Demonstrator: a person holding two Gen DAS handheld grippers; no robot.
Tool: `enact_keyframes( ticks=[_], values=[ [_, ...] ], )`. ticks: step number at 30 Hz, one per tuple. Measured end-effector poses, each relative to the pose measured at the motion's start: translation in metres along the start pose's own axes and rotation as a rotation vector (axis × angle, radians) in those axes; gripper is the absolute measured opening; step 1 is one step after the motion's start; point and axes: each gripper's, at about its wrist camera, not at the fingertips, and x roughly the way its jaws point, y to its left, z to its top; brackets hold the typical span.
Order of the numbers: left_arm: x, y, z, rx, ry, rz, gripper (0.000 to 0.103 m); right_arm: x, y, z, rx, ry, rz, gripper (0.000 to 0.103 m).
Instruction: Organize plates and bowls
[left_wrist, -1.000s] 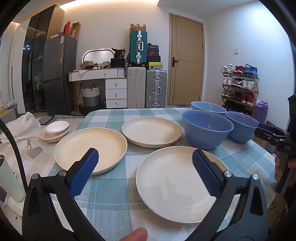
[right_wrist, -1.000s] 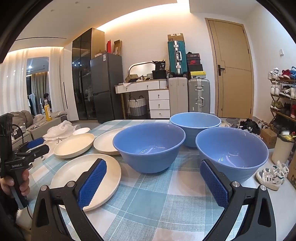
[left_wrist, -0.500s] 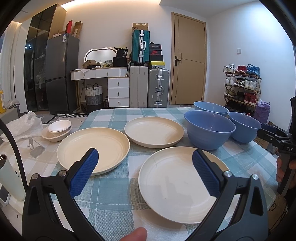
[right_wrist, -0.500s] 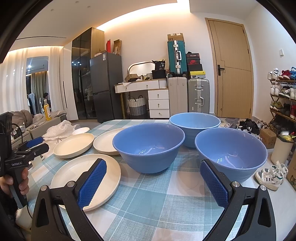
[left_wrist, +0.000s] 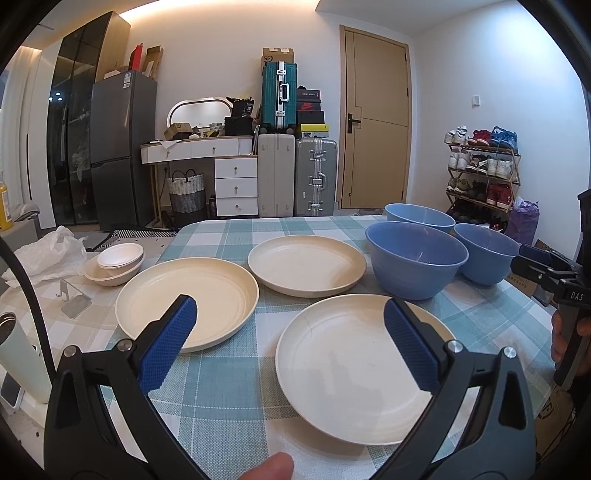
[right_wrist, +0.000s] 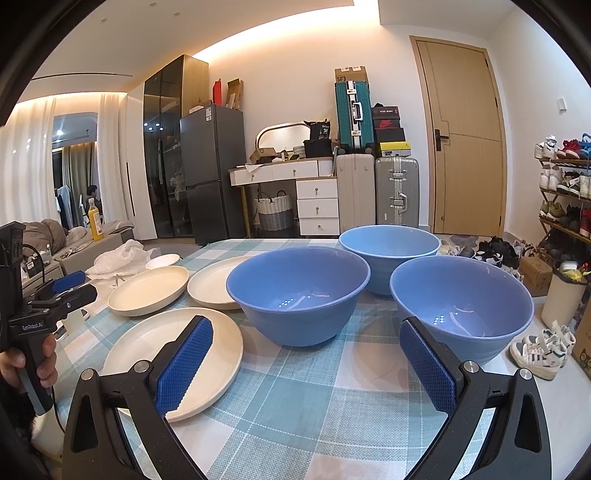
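Three cream plates lie on the checked tablecloth: a near one (left_wrist: 354, 373), a left one (left_wrist: 188, 299) and a far one (left_wrist: 306, 269). Three blue bowls stand to their right: a middle bowl (right_wrist: 299, 295), a right bowl (right_wrist: 461, 306) and a far bowl (right_wrist: 389, 251). My left gripper (left_wrist: 291, 347) is open, hovering above the near plate's front, with nothing between its blue pads. My right gripper (right_wrist: 306, 362) is open too, low over the cloth in front of the middle and right bowls. The right gripper also shows at the edge of the left wrist view (left_wrist: 543, 266).
Two small pale bowls (left_wrist: 114, 264) sit nested on a side surface left of the table, beside a crumpled plastic bag (left_wrist: 48, 254) and a white bottle (left_wrist: 18, 354). Sneakers (right_wrist: 539, 350) and a bin lie on the floor past the table's right edge.
The left gripper has drifted slightly, so the plates sit a little further right and lower in its view. The right wrist view is almost the same.
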Motion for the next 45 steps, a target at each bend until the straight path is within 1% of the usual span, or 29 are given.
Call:
enact_keyframes(
  ticks=[39, 45],
  values=[
    [-0.001, -0.003, 0.001, 0.005, 0.004, 0.000, 0.101, 0.003, 0.004, -0.003, -0.007, 0.009, 0.005, 0.103],
    [-0.001, -0.005, 0.001, 0.008, 0.007, 0.007, 0.101, 0.005, 0.010, 0.000, -0.004, 0.035, 0.035, 0.103]
  ],
)
